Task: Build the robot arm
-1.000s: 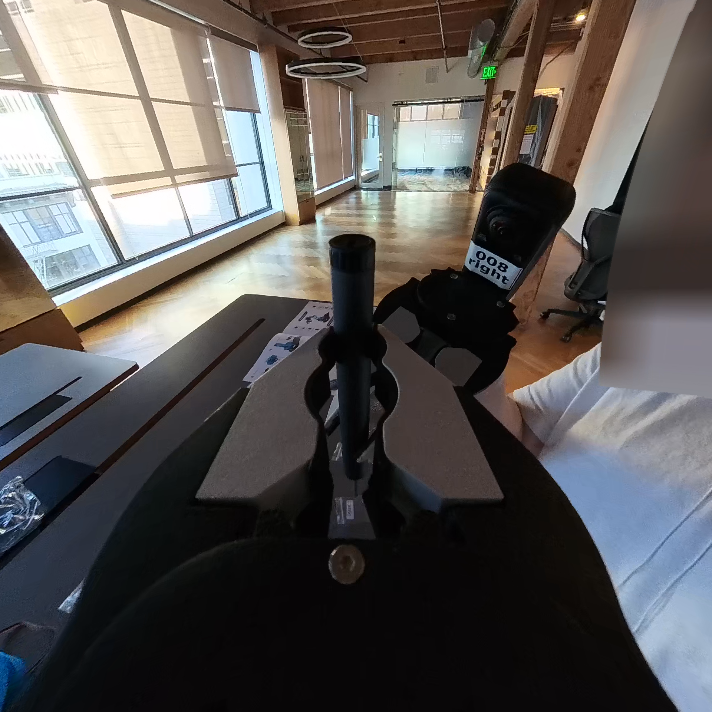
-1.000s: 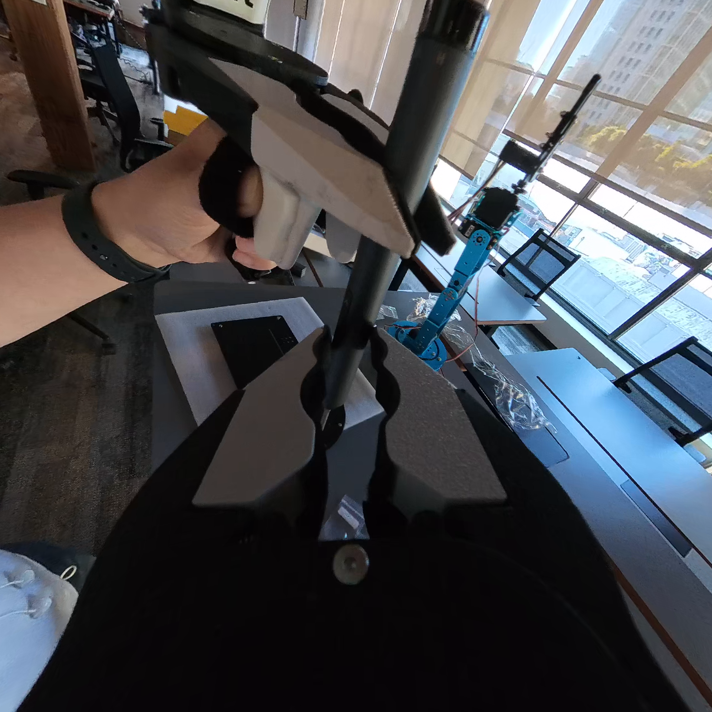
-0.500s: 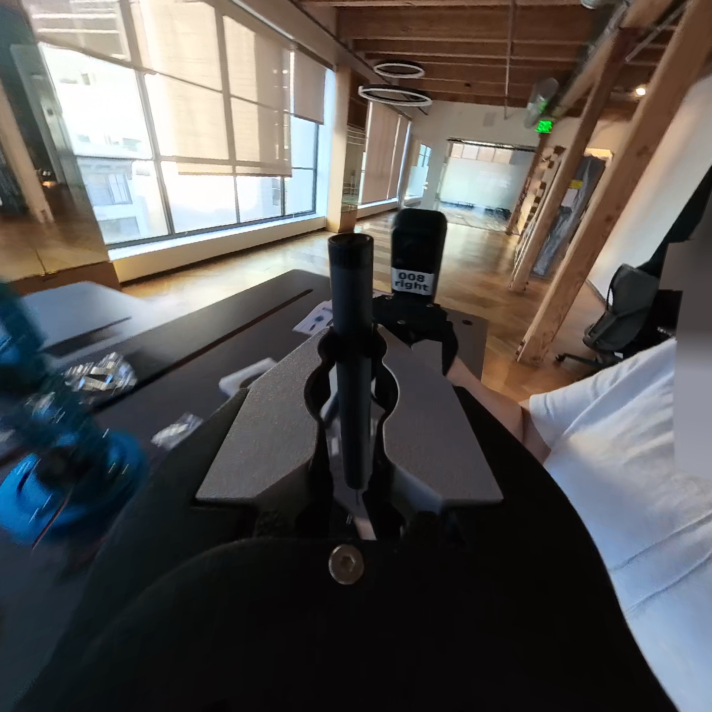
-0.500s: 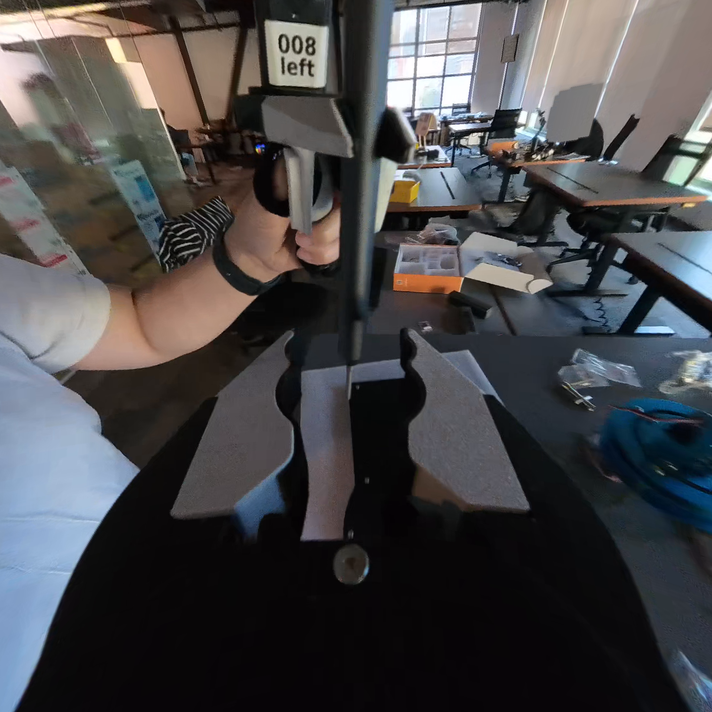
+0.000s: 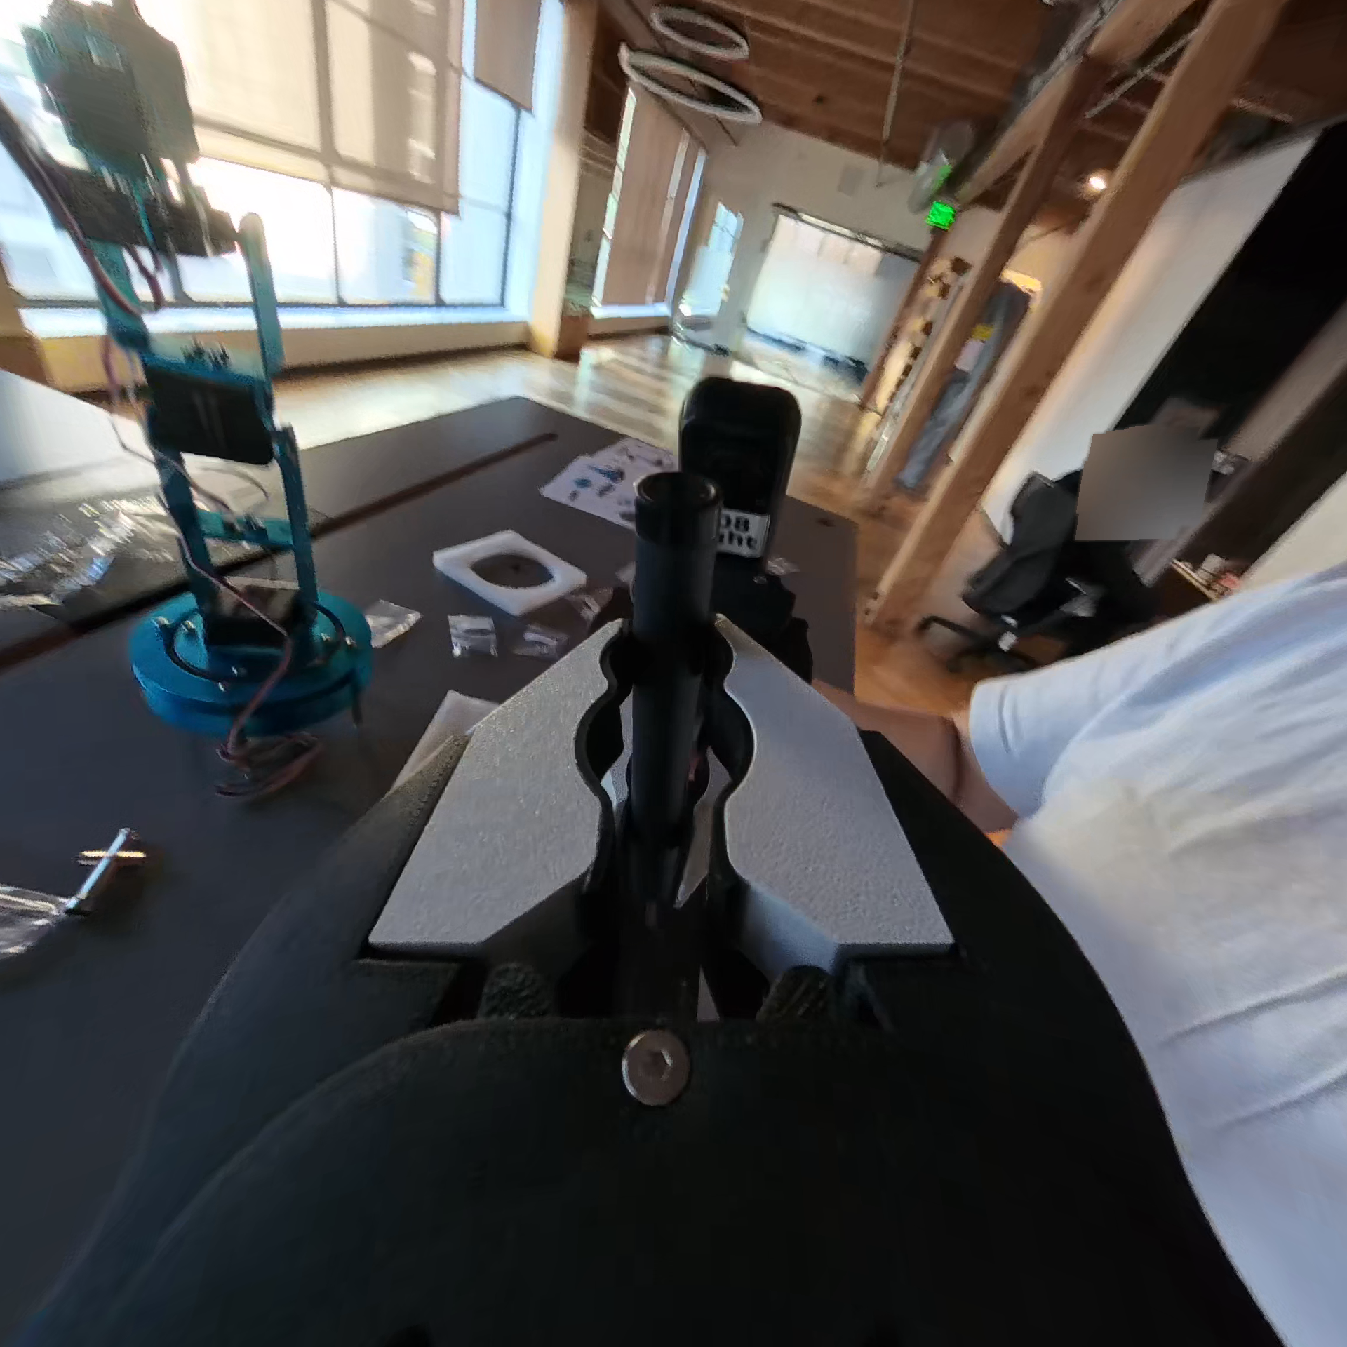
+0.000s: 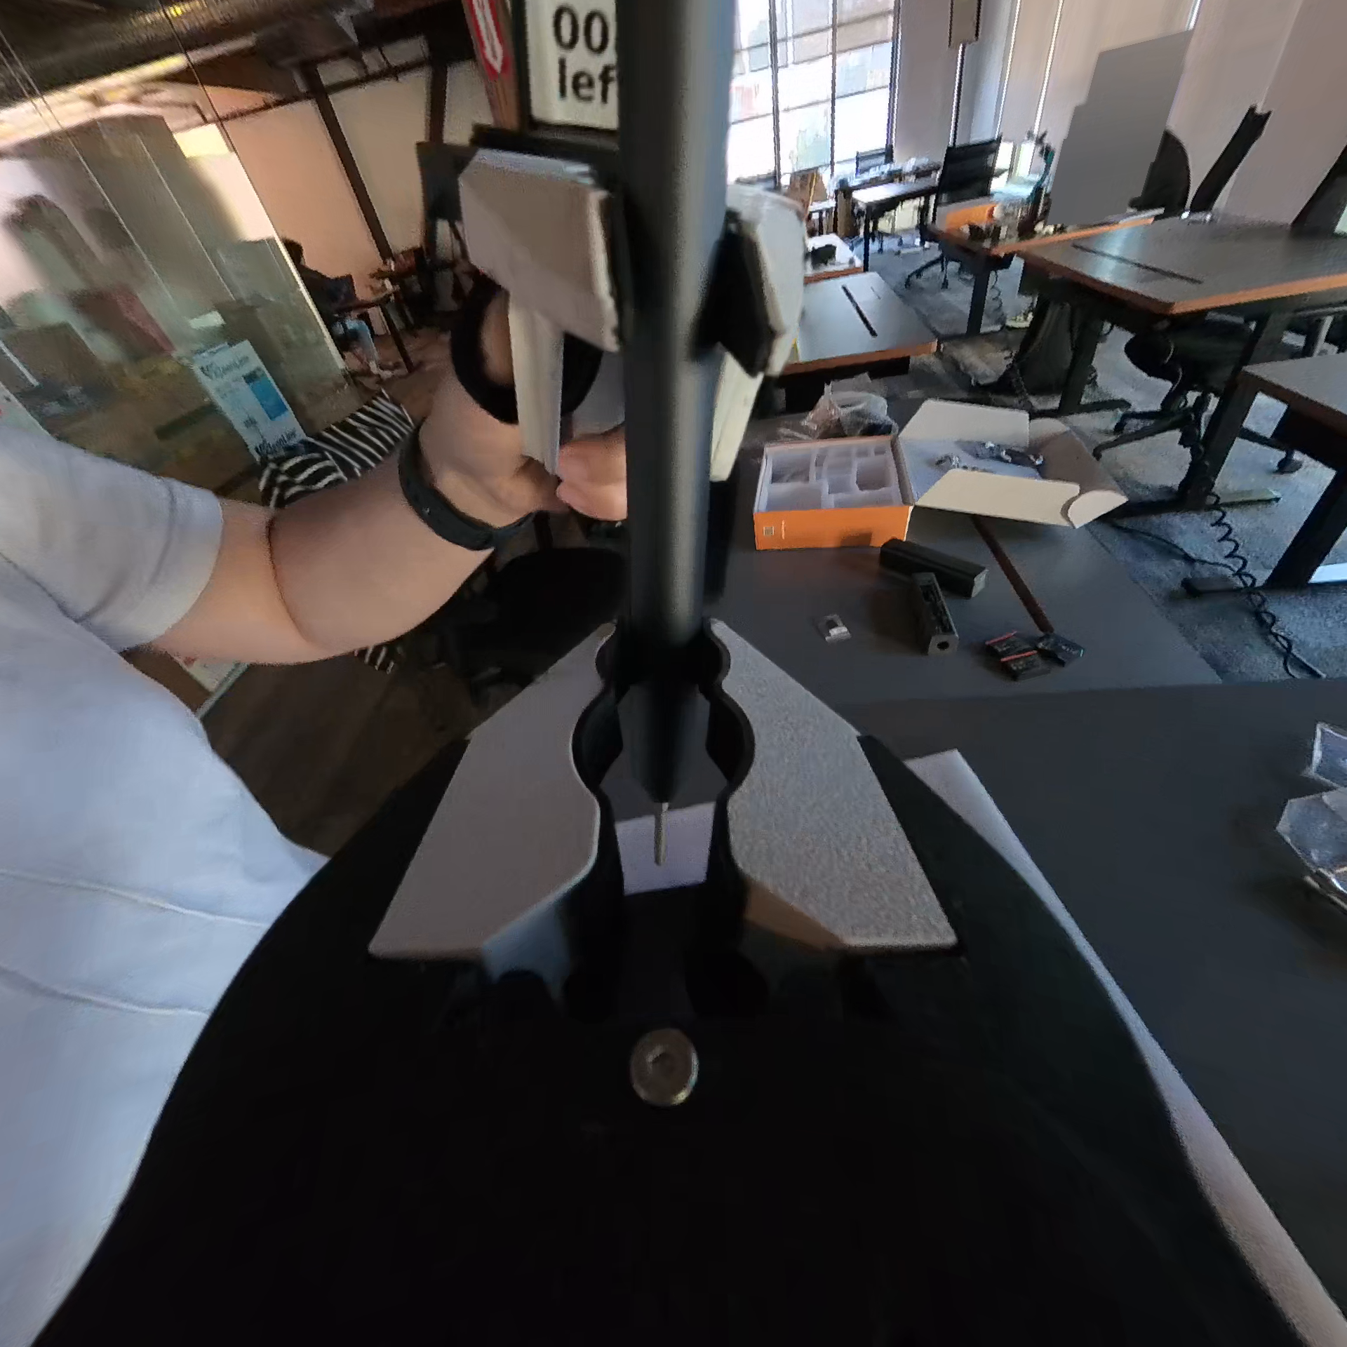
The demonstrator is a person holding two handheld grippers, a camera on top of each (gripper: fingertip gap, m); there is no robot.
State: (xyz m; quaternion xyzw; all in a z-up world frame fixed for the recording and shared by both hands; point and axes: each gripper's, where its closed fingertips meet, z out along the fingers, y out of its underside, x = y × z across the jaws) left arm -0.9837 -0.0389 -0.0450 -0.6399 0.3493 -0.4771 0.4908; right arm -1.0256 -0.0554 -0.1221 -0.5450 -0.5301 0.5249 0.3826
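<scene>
In the left wrist view, the left gripper [image 5: 667, 656] has its jaws clamped on the dark barrel of an electric screwdriver [image 5: 667, 634], the butt end standing up past the fingertips so the tool is gripped partway along its length. Beyond it on the dark table [image 5: 437, 496] stand a blue robot arm kit [image 5: 233, 583], a white foam block [image 5: 510, 576] and small bags of parts [image 5: 474, 634]; a bolt [image 5: 109, 867] lies at the left, blurred.

In the right wrist view, the right gripper [image 6: 665, 656] closes its jaws on the same barrel just above the thin bit [image 6: 660, 834], probably to steady the tip over the white foam sheet [image 6: 940, 780]. An open orange box [image 6: 831, 496] sits farther back.
</scene>
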